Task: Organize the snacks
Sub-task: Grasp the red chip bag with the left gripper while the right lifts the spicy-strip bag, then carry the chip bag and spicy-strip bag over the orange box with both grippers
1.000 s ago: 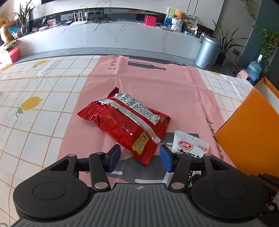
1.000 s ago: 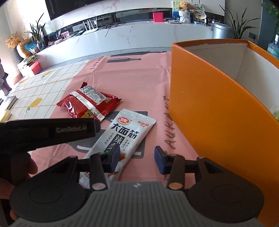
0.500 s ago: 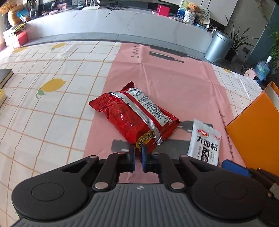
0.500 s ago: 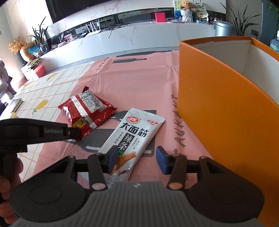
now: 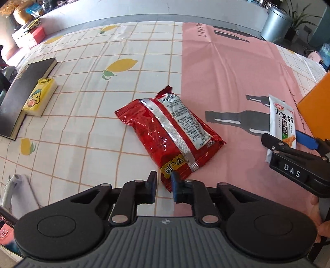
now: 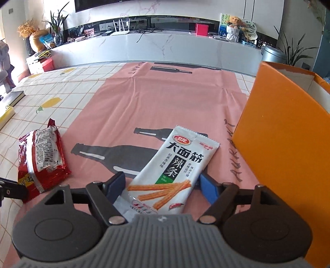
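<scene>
A red snack bag (image 5: 169,134) lies on the tablecloth, partly on the pink runner; it also shows in the right wrist view (image 6: 41,156). My left gripper (image 5: 164,184) has its jaws a small gap apart around the bag's near corner. A white spicy-strip packet (image 6: 175,169) lies on the pink runner; it also shows in the left wrist view (image 5: 282,121). My right gripper (image 6: 163,185) is open, with the packet between its fingers. An orange box (image 6: 288,144) stands just right of the packet.
A black book (image 5: 22,90) with a yellow tissue pack (image 5: 40,100) on it lies at the table's left. A white object (image 5: 12,185) sits at the near left edge. A white counter and a grey bin (image 5: 276,18) stand beyond the table.
My left gripper shut on the red bag's corner, dragged it left off the runner and has now loosened a little. My right gripper moved forward and now straddles the white packet.
</scene>
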Tool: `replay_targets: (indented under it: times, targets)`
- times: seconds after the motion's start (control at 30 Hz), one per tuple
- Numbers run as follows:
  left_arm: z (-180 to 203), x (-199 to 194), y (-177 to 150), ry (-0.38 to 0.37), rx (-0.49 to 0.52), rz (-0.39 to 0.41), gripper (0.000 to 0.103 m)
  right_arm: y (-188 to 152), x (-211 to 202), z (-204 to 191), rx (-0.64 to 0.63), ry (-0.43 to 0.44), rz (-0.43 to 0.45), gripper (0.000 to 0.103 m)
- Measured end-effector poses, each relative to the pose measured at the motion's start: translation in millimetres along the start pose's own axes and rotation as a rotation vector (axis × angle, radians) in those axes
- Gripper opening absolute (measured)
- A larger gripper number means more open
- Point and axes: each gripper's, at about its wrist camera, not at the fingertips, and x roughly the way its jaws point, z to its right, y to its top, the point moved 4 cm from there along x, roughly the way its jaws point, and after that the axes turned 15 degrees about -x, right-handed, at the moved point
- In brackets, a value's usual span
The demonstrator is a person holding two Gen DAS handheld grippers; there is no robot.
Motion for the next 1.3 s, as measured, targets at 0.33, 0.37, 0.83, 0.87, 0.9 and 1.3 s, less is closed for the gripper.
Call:
replay_targets:
  times: [0.33, 0.37, 0.83, 0.87, 0.9, 1.3]
  targets:
    - [9.3, -6.2, 18.2, -0.043, -0.169, 0.162, 0.086, -7.5, -7.5, 8.8, -0.001, 0.028, 0.011, 0.063]
    - [10.4, -3.2, 20.1, -0.029, -0.196, 0.170, 0.086, -7.1, -6.8, 8.1, -0.004, 0.033, 0.012, 0.064]
    - [20.7, 28.6, 27.6, 0.079, -0.346, 0.207, 0.092, -1.5, 0.9, 2.7, 0.002, 0.033, 0.059, 0.072]
    - [21.4, 29.3, 27.9, 0.080, -0.341, 0.210, 0.092, -1.8, 1.1, 3.0, 0.001, 0.028, 0.059, 0.072]
    - [22.0, 29.9, 28.2, 0.081, -0.339, 0.212, 0.092, -1.6, 1.2, 2.9, -0.002, 0.023, 0.059, 0.071]
    - [26.9, 30.7, 27.8, 0.059, -0.279, 0.224, 0.084, -2.7, -2.7, 2.3, -0.021, -0.006, 0.057, 0.052]
